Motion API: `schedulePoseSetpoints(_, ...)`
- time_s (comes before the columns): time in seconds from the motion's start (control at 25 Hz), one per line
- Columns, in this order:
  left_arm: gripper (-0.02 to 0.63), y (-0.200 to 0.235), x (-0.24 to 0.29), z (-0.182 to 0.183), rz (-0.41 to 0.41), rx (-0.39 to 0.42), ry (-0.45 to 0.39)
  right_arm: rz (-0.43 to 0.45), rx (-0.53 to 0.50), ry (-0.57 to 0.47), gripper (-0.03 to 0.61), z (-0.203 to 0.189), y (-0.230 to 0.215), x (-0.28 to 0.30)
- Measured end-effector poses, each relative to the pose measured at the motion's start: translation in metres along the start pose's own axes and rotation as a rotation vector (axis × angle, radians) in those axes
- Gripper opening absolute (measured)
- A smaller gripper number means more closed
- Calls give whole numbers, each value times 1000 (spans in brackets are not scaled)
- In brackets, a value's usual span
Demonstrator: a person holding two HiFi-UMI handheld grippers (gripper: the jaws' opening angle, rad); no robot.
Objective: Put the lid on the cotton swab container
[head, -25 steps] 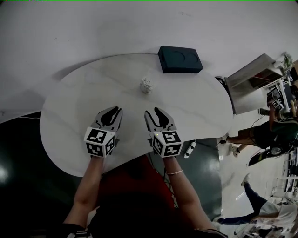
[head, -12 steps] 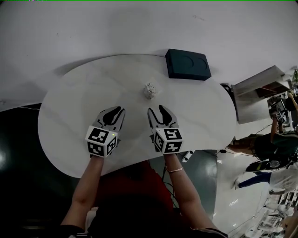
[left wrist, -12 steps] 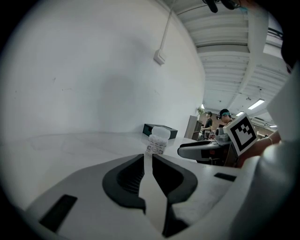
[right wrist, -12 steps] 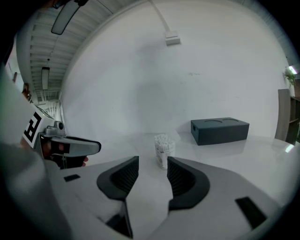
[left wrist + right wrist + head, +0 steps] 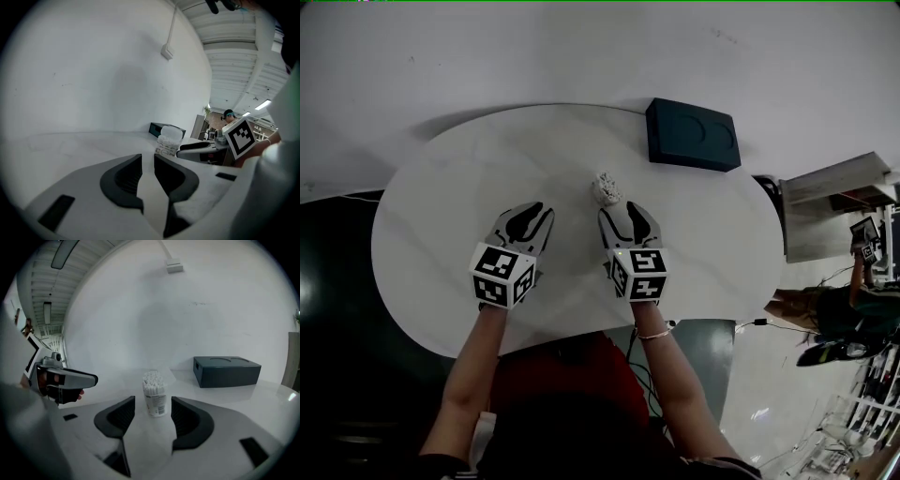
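The cotton swab container (image 5: 606, 187) is a small clear tub standing upright on the white table (image 5: 450, 206), its top uncovered and the white swab heads showing (image 5: 154, 397). I see no lid in any view. My right gripper (image 5: 626, 212) (image 5: 153, 403) is open and its jaws have just been opening. The container stands at the mouth of the gap, apart from both pads. My left gripper (image 5: 530, 219) (image 5: 148, 159) hovers to the left of the container (image 5: 168, 141), its jaws a narrow gap apart with nothing visible between them.
A dark rectangular box (image 5: 694, 134) (image 5: 226, 371) lies at the table's far right edge, beyond the container. The table's rounded front edge is close behind both grippers. People and furniture (image 5: 834, 314) are off to the right, past the table.
Both grippers have moved forward across the table toward the container. The right jaws have spread wider. The container has not moved.
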State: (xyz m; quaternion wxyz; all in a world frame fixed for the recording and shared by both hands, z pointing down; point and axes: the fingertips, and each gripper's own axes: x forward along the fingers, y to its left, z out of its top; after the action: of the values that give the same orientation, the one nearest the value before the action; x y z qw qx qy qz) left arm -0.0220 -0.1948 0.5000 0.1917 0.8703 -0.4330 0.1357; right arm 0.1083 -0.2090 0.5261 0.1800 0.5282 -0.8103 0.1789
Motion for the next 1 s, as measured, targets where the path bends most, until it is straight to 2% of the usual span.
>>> schedulePoseSetpoints(0.56,64,6,20,-3,34,-26,21,66,-64,74,233,-12,-2,26)
schedulePoseSetpoints(1.0,64,4,18,-1,54,-23,20,62,-84,42,233,-4,-5,33)
